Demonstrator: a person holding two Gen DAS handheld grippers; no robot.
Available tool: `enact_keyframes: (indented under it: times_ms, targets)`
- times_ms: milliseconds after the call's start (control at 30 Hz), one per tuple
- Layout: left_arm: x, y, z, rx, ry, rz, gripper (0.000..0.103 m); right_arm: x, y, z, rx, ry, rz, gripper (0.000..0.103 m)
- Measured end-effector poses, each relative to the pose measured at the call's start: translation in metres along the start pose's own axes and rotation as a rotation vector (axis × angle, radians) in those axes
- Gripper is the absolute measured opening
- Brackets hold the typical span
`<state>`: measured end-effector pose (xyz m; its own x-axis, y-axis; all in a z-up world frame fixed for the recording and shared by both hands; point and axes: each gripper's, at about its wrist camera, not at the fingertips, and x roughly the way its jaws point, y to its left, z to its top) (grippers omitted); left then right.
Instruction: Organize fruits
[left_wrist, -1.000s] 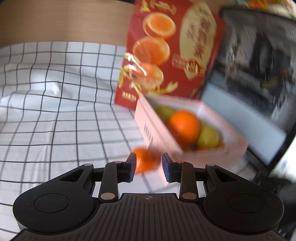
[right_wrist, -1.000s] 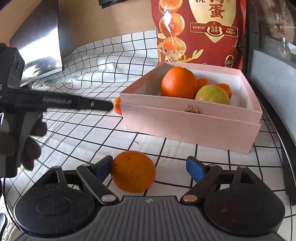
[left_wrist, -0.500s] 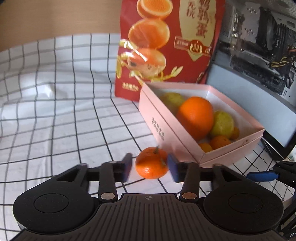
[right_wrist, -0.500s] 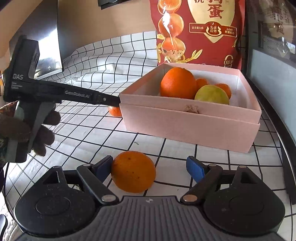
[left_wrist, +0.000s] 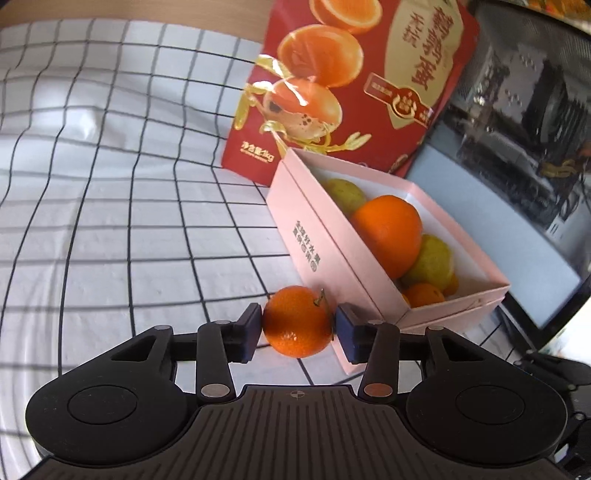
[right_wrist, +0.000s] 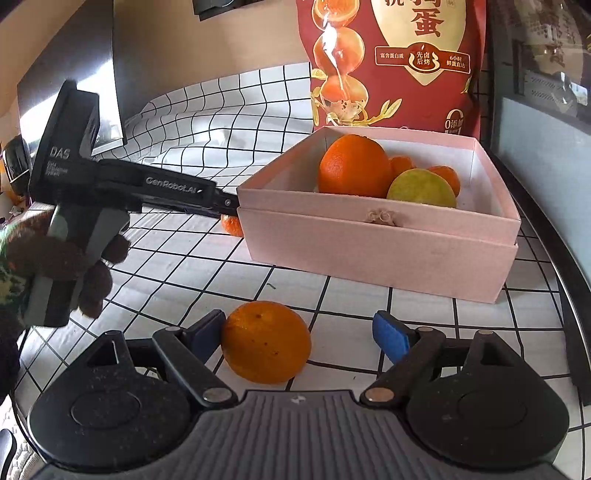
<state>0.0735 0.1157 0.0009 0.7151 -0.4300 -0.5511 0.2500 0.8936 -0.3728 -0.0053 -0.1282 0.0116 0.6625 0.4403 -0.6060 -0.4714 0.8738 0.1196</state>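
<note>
A pink box (left_wrist: 321, 254) on the checked cloth holds a big orange (left_wrist: 388, 229), green fruits and small mandarins. My left gripper (left_wrist: 298, 328) has its pads against both sides of a small stemmed mandarin (left_wrist: 297, 326) that sits beside the box's near corner; this mandarin shows partly behind the box in the right wrist view (right_wrist: 232, 225). My right gripper (right_wrist: 299, 332) is open around a second mandarin (right_wrist: 266, 341) on the cloth in front of the box (right_wrist: 380, 236); only its left finger touches the fruit.
A red snack bag (left_wrist: 351, 85) stands behind the box. A dark monitor and glass case (left_wrist: 517, 147) rise at the right. A black table rim (right_wrist: 569, 295) runs along the right. The checked cloth (left_wrist: 110, 221) stretches away to the left.
My left gripper moved in on the stemmed mandarin and its fingers closed onto it. My right gripper has stayed still, open around the other mandarin.
</note>
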Motion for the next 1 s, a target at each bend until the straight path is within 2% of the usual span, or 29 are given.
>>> enact_keyframes:
  times_ms: [167, 267, 400, 467, 567, 700, 900, 933, 1000]
  targets:
    - [-0.021, -0.011, -0.016, 0.076, -0.05, 0.077, 0.048, 0.0, -0.001, 0.0, 0.005, 0.003, 0.004, 0.087]
    - [-0.042, -0.015, -0.03, 0.057, -0.064, 0.068, 0.048, 0.0, -0.001, 0.0, 0.009, 0.004, 0.005, 0.088]
    - [-0.072, -0.028, -0.059, 0.039, -0.088, 0.118, 0.048, 0.0, -0.002, 0.0, 0.014, 0.006, 0.004, 0.088]
    - [-0.08, -0.036, -0.073, 0.044, -0.092, 0.117, 0.048, 0.001, -0.002, 0.0, 0.014, 0.008, 0.004, 0.089]
    - [-0.082, -0.047, -0.086, 0.034, -0.074, 0.094, 0.049, 0.002, -0.002, 0.001, 0.015, 0.018, 0.007, 0.09]
    - [-0.082, -0.056, -0.09, 0.057, -0.083, 0.129, 0.049, 0.005, -0.002, 0.002, 0.013, 0.033, 0.0, 0.094]
    - [-0.075, -0.053, -0.092, 0.004, -0.085, 0.115, 0.049, 0.008, -0.001, 0.004, 0.004, 0.056, -0.012, 0.1]
    - [-0.073, -0.055, -0.092, 0.005, -0.082, 0.116, 0.049, 0.008, 0.0, 0.004, -0.005, 0.065, -0.009, 0.103]
    - [-0.07, -0.061, -0.092, 0.024, -0.086, 0.142, 0.049, 0.008, 0.002, 0.003, -0.034, 0.086, -0.01, 0.103]
